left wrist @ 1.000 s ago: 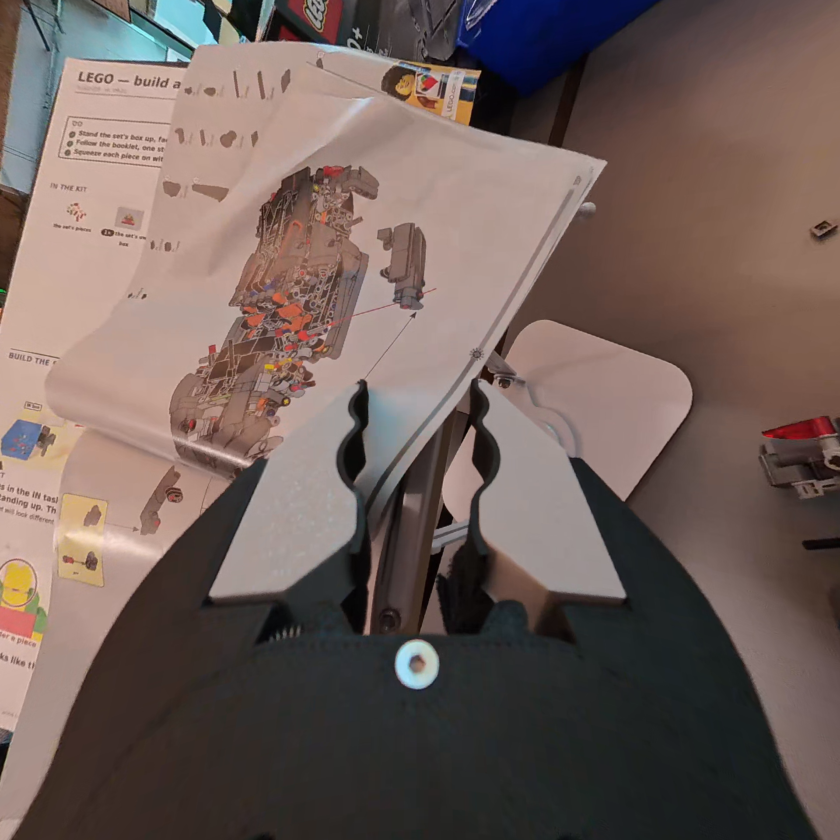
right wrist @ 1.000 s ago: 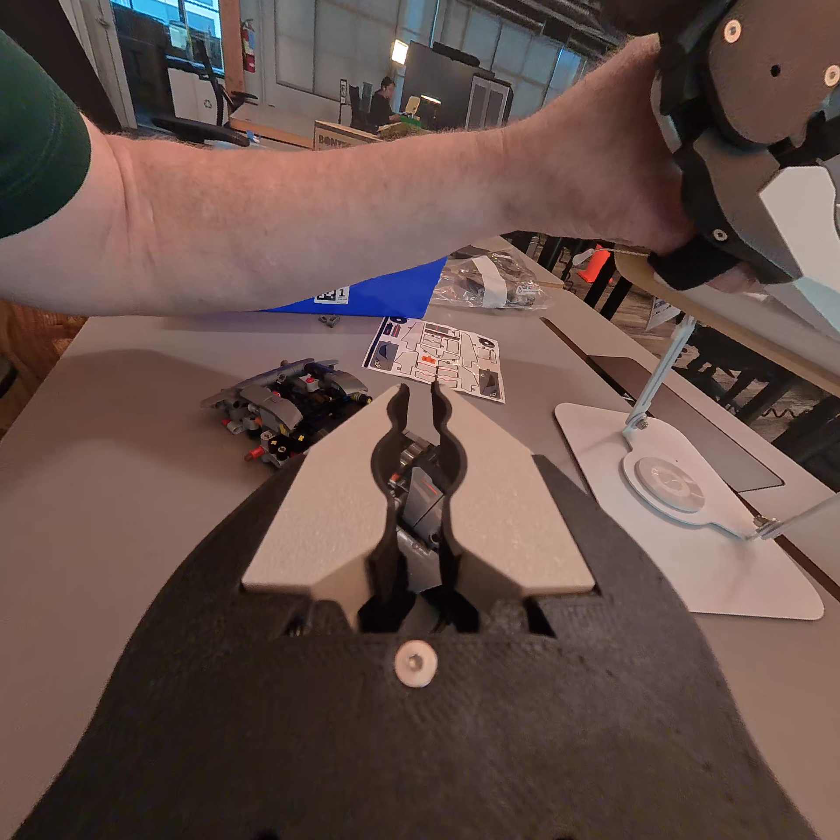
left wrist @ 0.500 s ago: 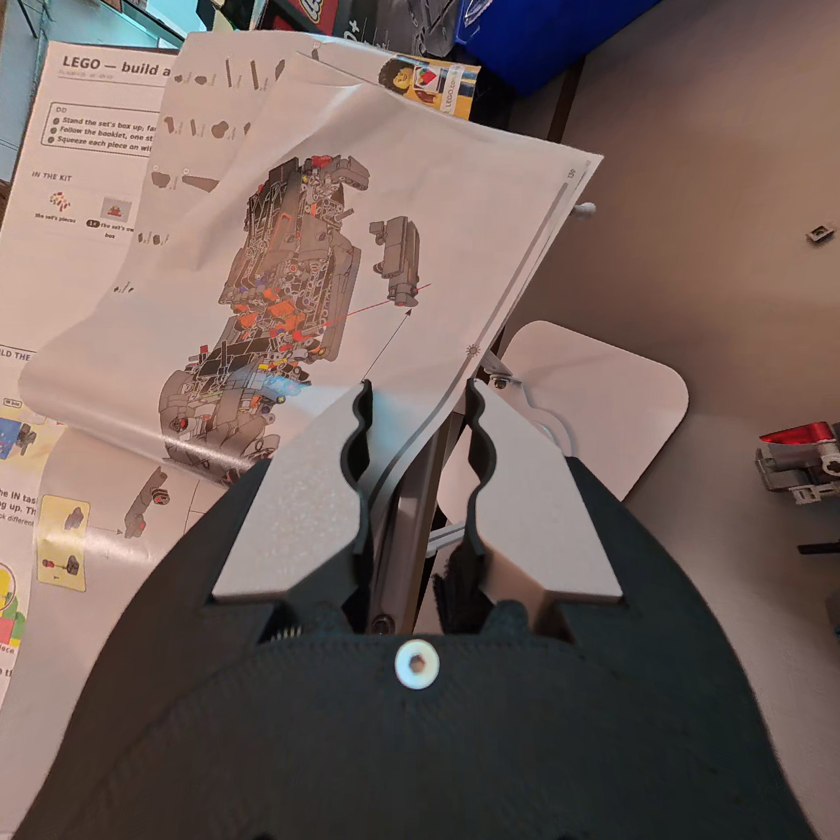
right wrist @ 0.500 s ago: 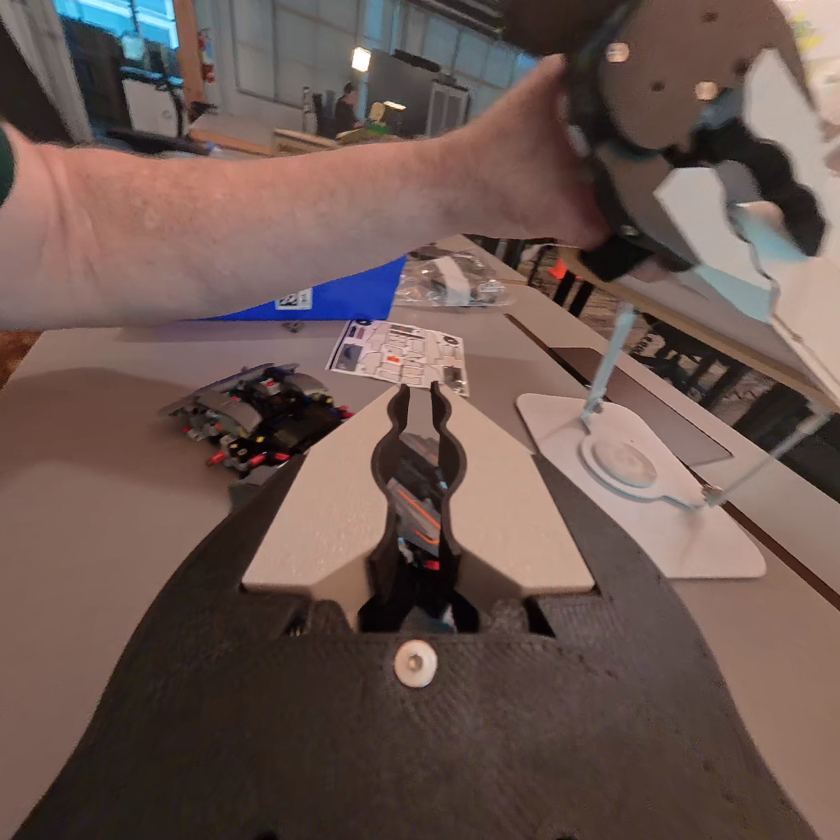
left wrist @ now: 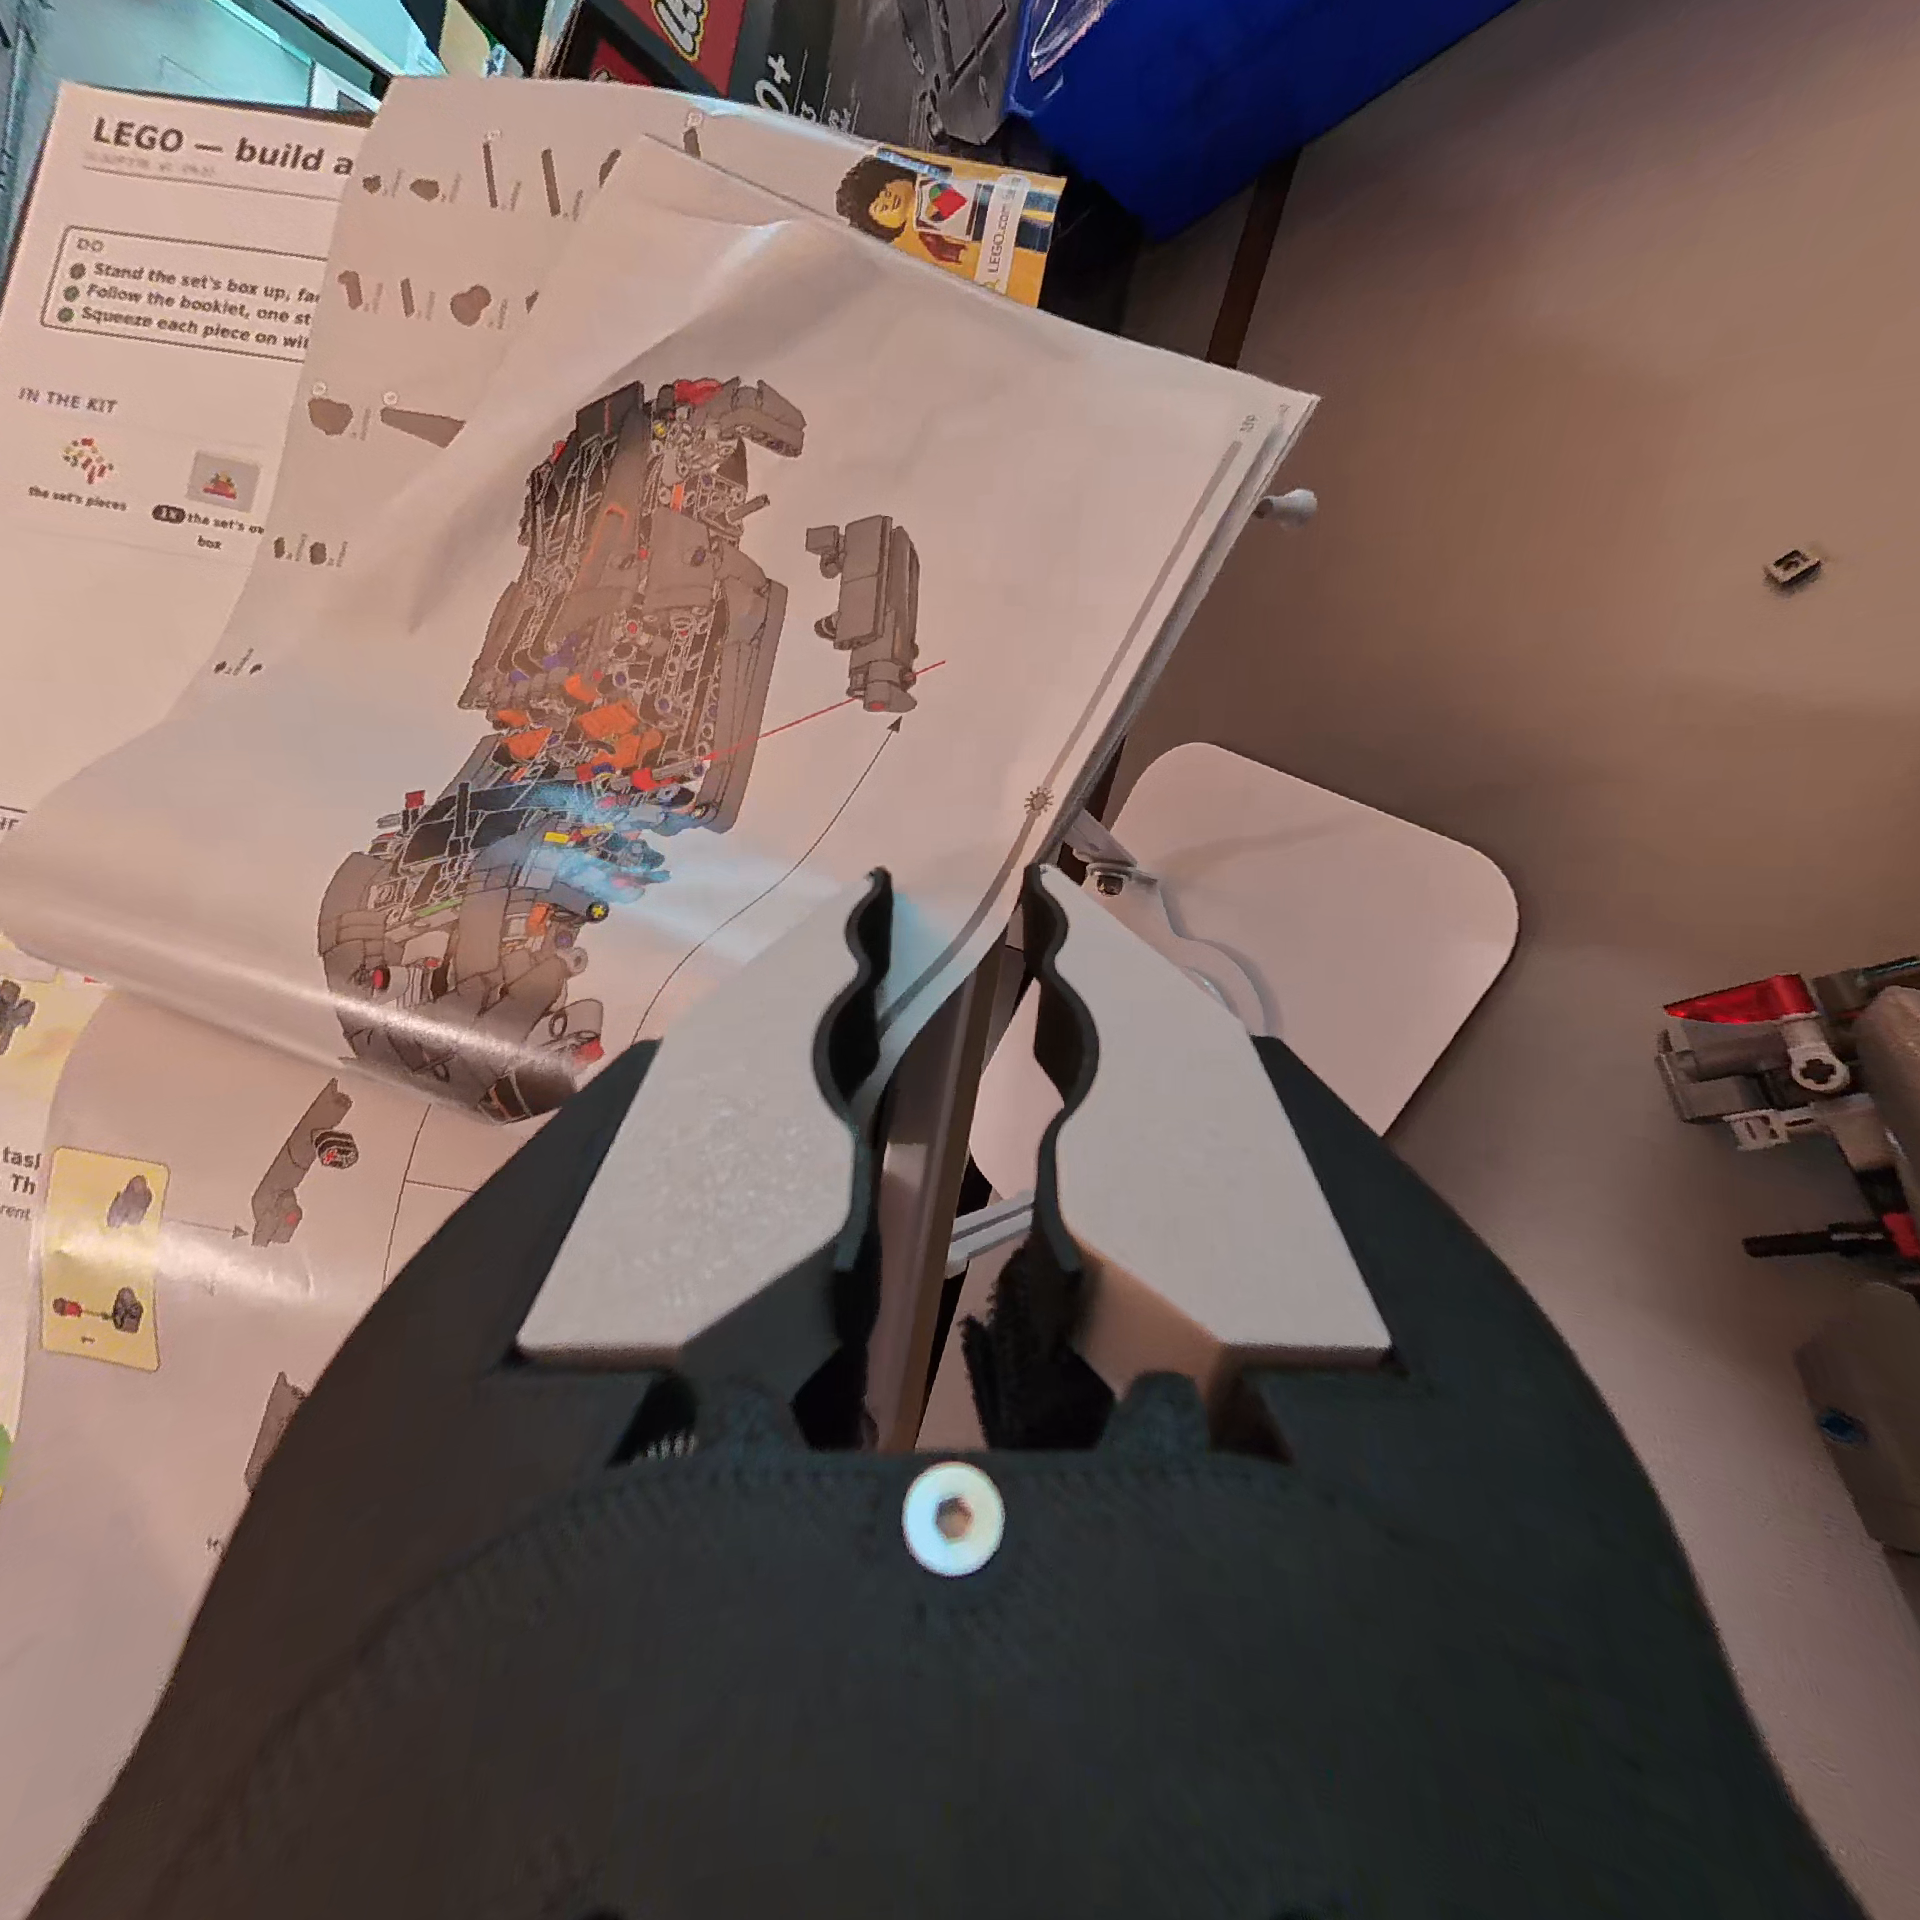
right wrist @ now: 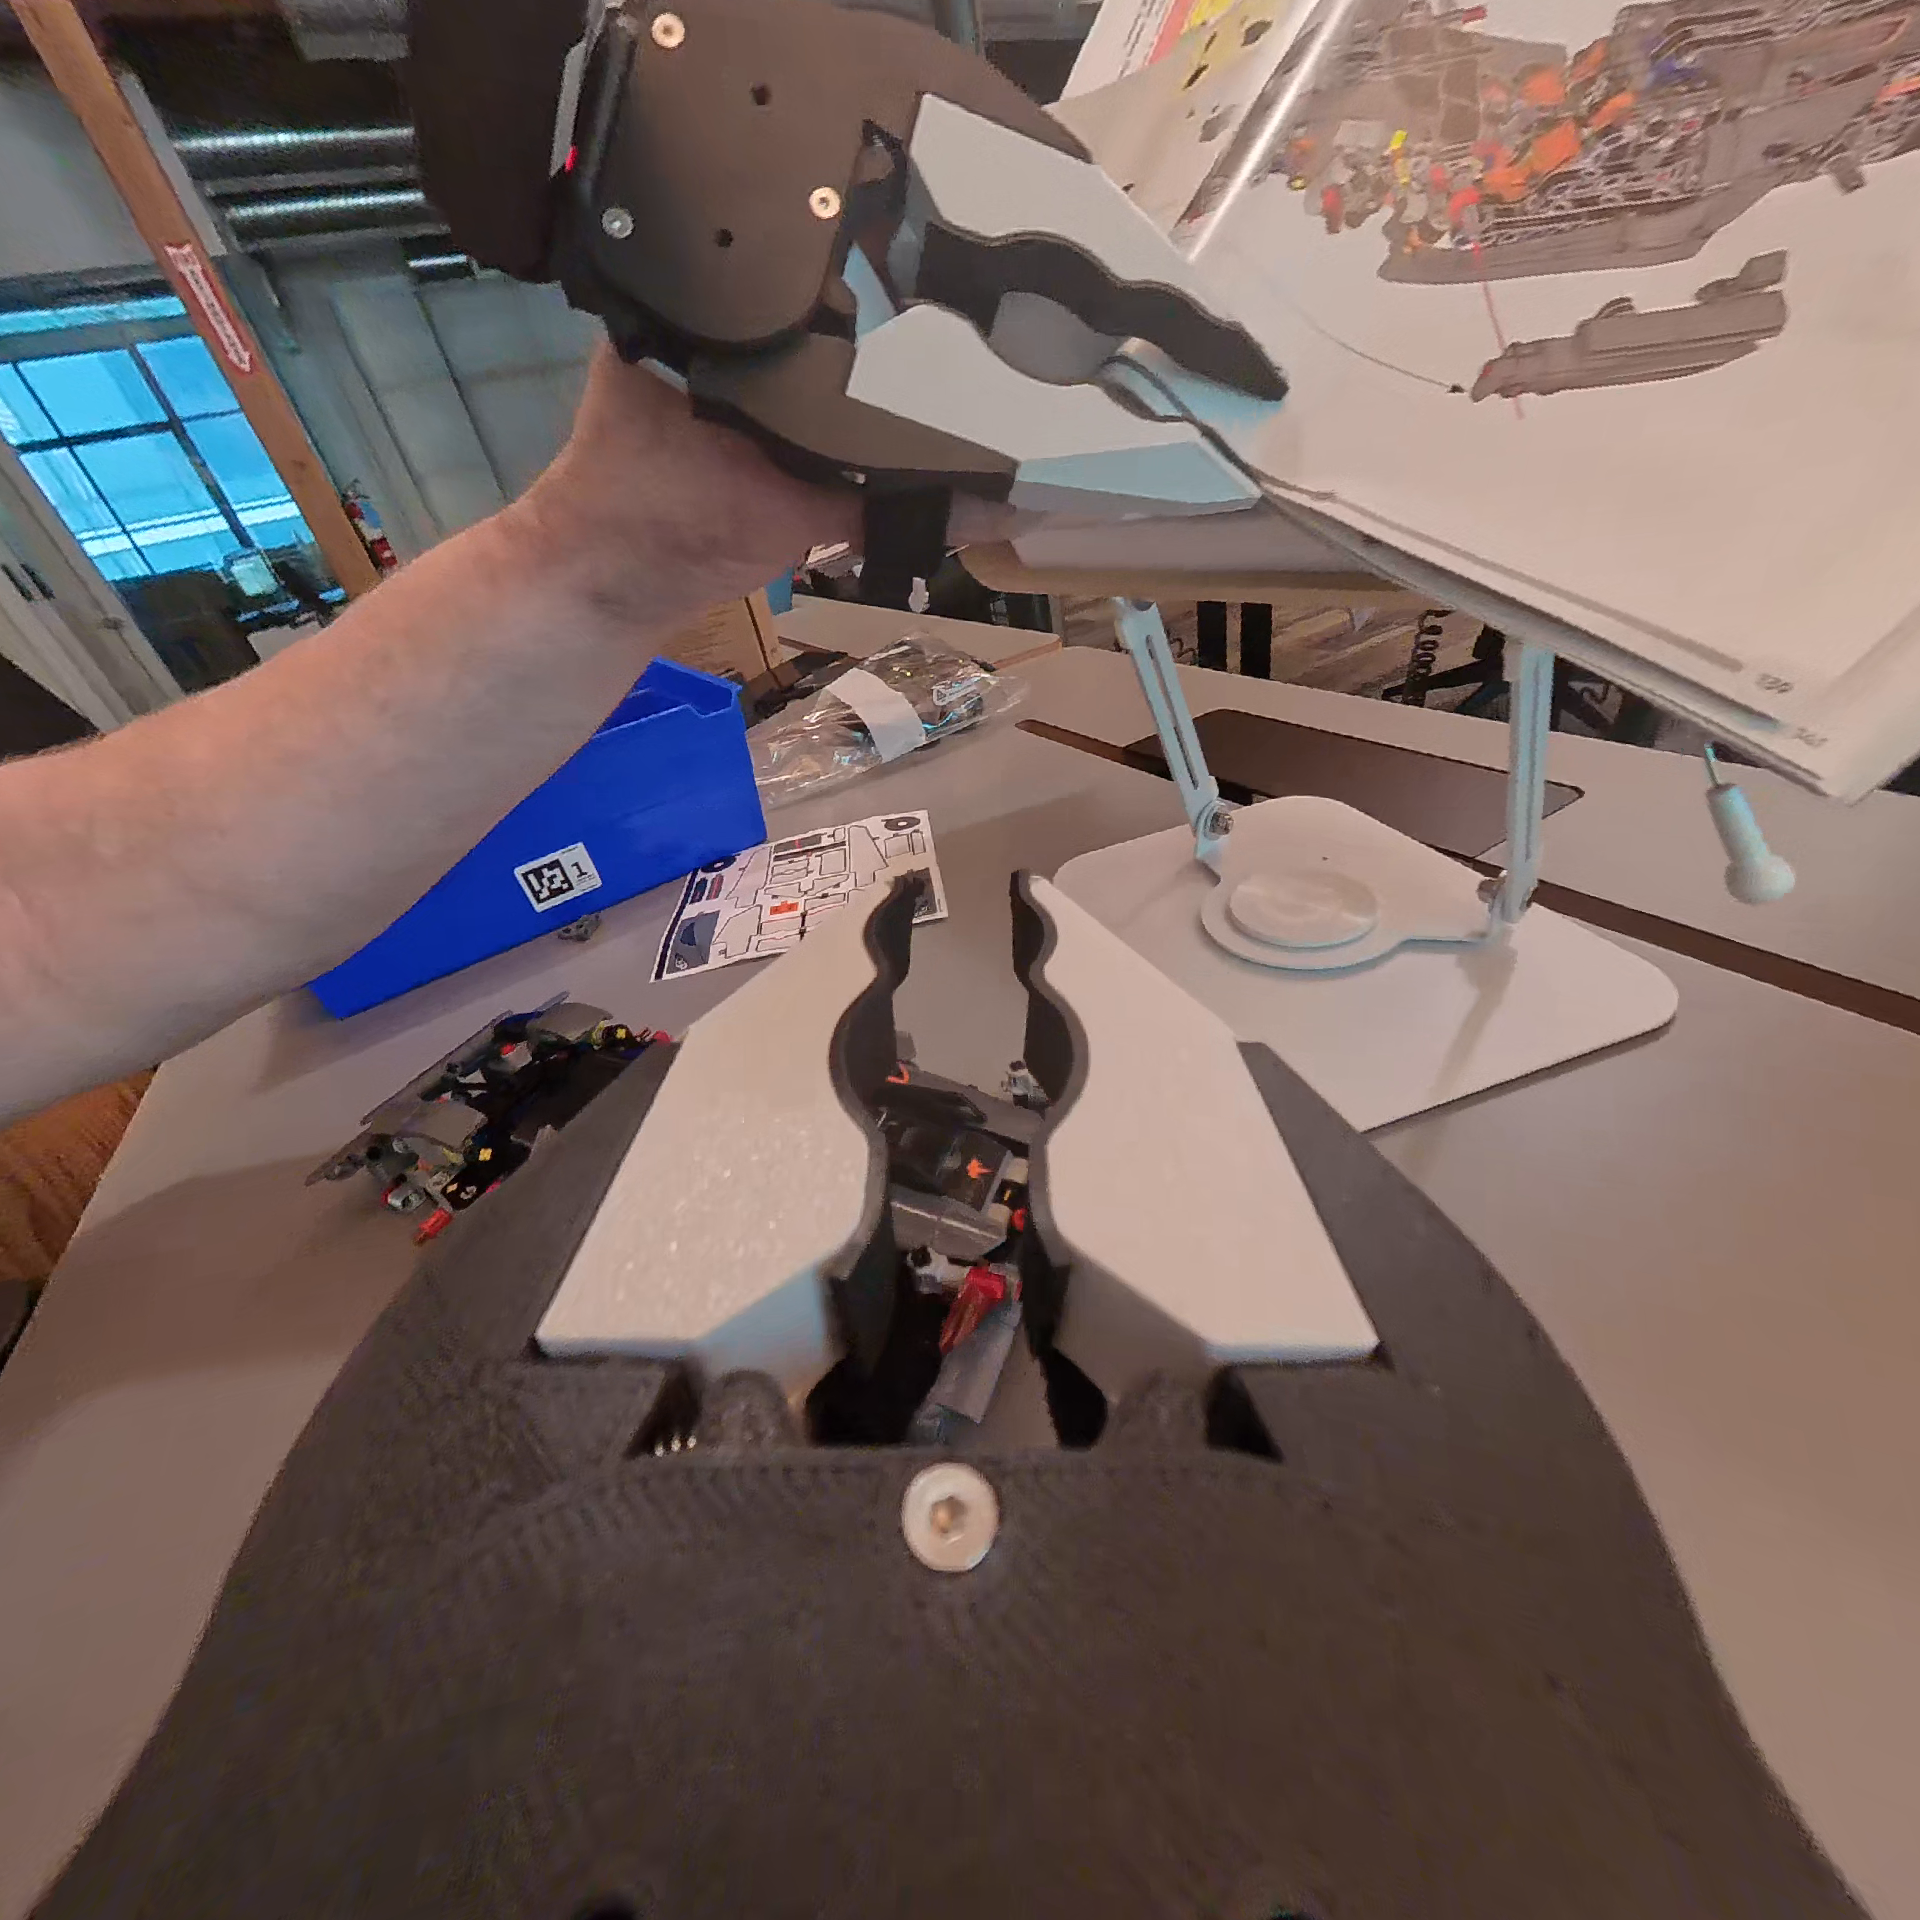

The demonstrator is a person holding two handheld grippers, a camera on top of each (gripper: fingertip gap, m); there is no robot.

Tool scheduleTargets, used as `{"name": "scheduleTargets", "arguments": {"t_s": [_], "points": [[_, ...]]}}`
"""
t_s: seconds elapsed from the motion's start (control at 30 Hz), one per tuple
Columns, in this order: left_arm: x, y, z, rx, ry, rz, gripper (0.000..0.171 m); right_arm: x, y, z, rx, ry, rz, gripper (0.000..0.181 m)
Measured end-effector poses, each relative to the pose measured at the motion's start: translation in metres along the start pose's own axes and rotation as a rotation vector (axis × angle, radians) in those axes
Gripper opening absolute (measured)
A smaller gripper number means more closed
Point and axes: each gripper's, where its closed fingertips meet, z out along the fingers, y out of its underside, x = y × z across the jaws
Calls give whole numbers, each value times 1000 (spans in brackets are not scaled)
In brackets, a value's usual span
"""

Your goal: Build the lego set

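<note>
Left gripper turning thin glossy paper instruction-booklet page on white metal stand.
Jaws partly open around the page edge, whether pinching it unclear; page looking floppy, tearable, best held at the edge. Right gripper part-open over grey brick sub-assembly, gripping unclear.

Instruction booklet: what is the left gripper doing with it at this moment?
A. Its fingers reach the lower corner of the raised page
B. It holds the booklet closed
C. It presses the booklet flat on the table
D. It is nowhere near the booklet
A: the left gripper has its open fingers at the lower corner of the curled page of the instruction booklet on its stand.
</note>
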Motion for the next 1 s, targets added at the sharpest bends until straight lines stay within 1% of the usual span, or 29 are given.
{"name": "scheduleTargets", "arguments": {"t_s": [0.1,0.2,0.47,0.87,1.0], "points": [[1,-2,-1,9,5,1,17,-2,6,3,-31,6,-41,17],[2,-3,-3,17,7,1,10,-1,8,3,-37,4,-34,16],[1,0,-5,23,2,-14,4,-3,11,4,-44,-24,-22,15],[1,3,-4,21,-4,-24,4,-9,18,8,-76,-54,-29,14],[1,2,-6,26,-13,-40,12,-10,18,8,-78,-55,-29,14]]}}
